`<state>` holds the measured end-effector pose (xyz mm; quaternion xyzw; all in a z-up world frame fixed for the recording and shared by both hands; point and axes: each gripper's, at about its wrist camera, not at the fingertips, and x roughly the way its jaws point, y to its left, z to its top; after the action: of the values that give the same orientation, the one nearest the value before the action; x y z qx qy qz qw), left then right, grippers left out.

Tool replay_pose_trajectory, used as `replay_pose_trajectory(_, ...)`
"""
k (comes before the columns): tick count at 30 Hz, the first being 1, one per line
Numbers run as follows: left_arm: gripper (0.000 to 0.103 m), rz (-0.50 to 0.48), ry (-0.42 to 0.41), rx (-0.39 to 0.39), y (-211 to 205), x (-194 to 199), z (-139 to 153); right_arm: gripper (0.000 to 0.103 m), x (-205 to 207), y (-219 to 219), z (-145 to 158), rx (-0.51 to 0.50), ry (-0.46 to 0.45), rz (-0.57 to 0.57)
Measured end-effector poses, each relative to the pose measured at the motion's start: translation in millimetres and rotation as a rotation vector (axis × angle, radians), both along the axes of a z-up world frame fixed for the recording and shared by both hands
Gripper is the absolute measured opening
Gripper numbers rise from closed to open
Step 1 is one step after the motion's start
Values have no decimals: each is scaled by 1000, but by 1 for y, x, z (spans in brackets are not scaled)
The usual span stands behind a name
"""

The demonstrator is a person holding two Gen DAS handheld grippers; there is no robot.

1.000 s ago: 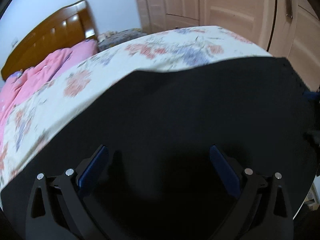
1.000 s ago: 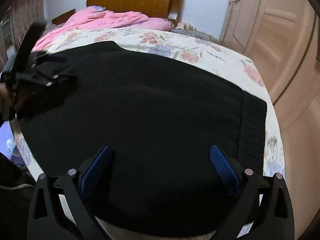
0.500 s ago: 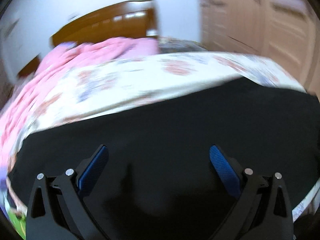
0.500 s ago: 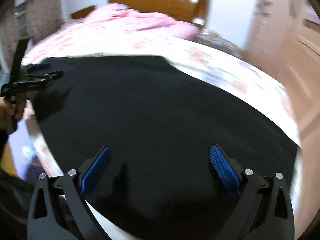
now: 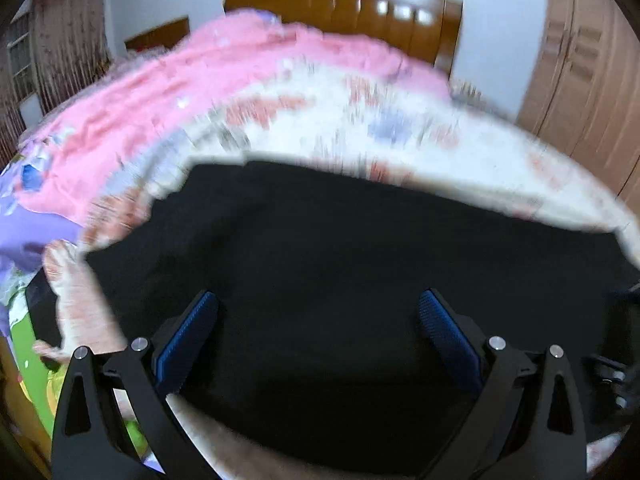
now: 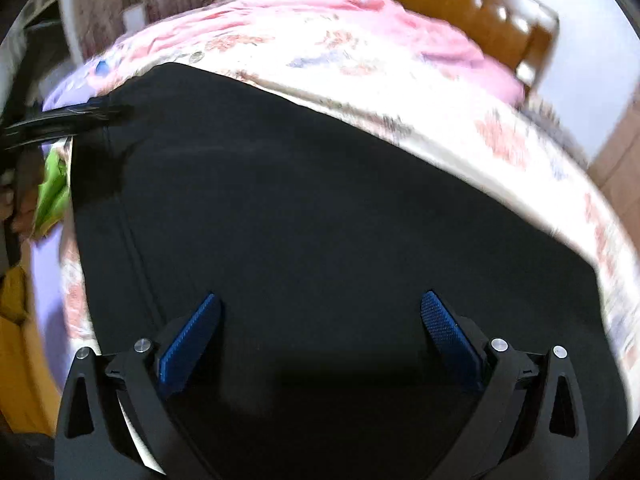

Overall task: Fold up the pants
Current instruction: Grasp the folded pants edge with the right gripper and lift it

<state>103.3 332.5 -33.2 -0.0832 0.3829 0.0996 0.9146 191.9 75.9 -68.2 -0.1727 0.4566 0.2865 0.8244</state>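
Note:
The black pants lie flat on the floral bedsheet, folded into a broad dark slab; they fill the right wrist view too. My left gripper is open and empty, hovering over the pants near the front edge of the bed. My right gripper is open and empty above the pants. The left gripper's fingers show as a dark blurred shape at the left edge of the pants in the right wrist view. Part of the right gripper shows at the right edge of the left wrist view.
A pink quilt is bunched at the head of the bed before a wooden headboard. Wooden wardrobe doors stand at the right. Green and yellow things lie off the bed's left side.
Both views have swung left, so the headboard and quilt now sit further right or centre. The views are blurred by motion. Both grippers stay open over the pants.

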Motion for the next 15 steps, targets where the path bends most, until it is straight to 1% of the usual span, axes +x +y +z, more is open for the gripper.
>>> replay_pose_trajectory(1,101,11,-79,-62,13,-20,18,98,-1,1,3,-14,-19,-15)
replay_pose_trajectory(2,101,30,-128,-106,22,-30,27,98,-3,3,11,-5,-53,-26)
replay_pose_trajectory(3,101,62,-166,-144,37,-42,34,98,-5,6,19,26,-62,-22)
replay_pose_trajectory(4,101,99,-184,-166,51,-50,37,98,-8,16,29,87,-58,2)
replay_pose_trajectory(5,101,149,-159,-165,68,-54,37,98,-12,31,35,124,-57,39)
replay_pose_trajectory(6,101,191,-111,-140,79,-55,33,98,-17,49,41,141,-64,88)
replay_pose_trajectory(7,101,250,-46,-98,89,-54,28,98,-24,78,47,142,-83,171)
replay_pose_trajectory(8,101,323,15,-57,98,-58,23,98,-33,97,51,138,-106,228)
replay_pose_trajectory(9,101,347,22,-57,101,-64,23,98,-38,123,54,135,-135,290)
replay_pose_trajectory(10,101,350,8,-78,104,-74,23,97,-48,149,53,132,-161,368)
replay_pose_trajectory(11,101,350,-16,-99,104,-85,25,96,-50,170,50,125,-168,411)
replay_pose_trajectory(12,101,363,-23,-90,103,-93,26,94,-55,191,48,116,-171,446)
replay_pose_trajectory(13,101,393,-8,-52,102,-102,27,88,-61,208,43,109,-173,489)
replay_pose_trajectory(15,101,434,36,5,102,-110,23,78,-68,238,34,93,-168,554)
